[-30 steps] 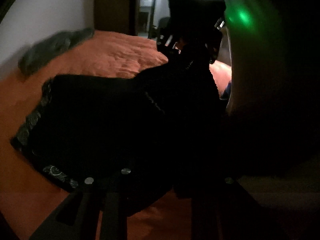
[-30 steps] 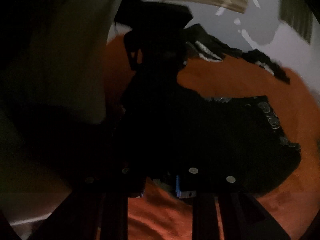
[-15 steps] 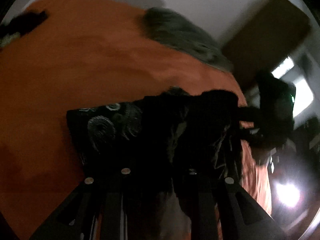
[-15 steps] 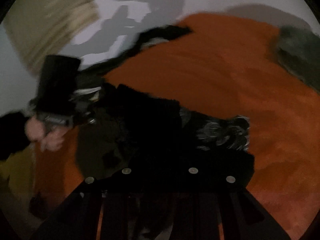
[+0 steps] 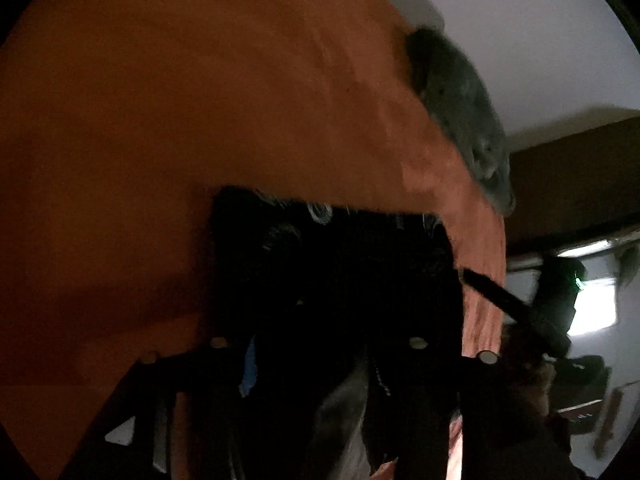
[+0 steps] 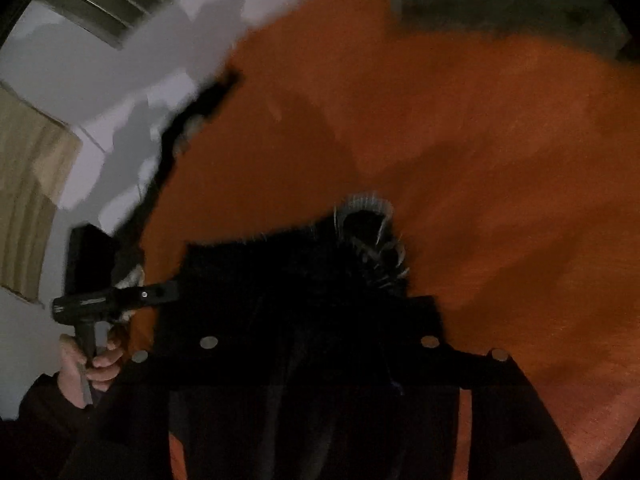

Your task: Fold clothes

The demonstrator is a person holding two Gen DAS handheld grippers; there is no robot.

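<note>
Left hand (image 6: 90, 364), bare and wrapped round the handle, holds the left tongs (image 6: 160, 294) level, fingers pointing toward the black patterned garment (image 6: 304, 300). The right tongs (image 5: 516, 308) reach in slantwise at the opposite edge of the same cloth. The garment hangs bunched over the orange bed cover (image 5: 200, 100), its dark folds filling the space between both pairs of fingers in each wrist view. Both tongs appear closed on the fabric, though darkness hides the fingertips, so the grip cannot be confirmed. A grey fluffy cushion (image 5: 464, 120) lies at the bed's far edge.
</note>
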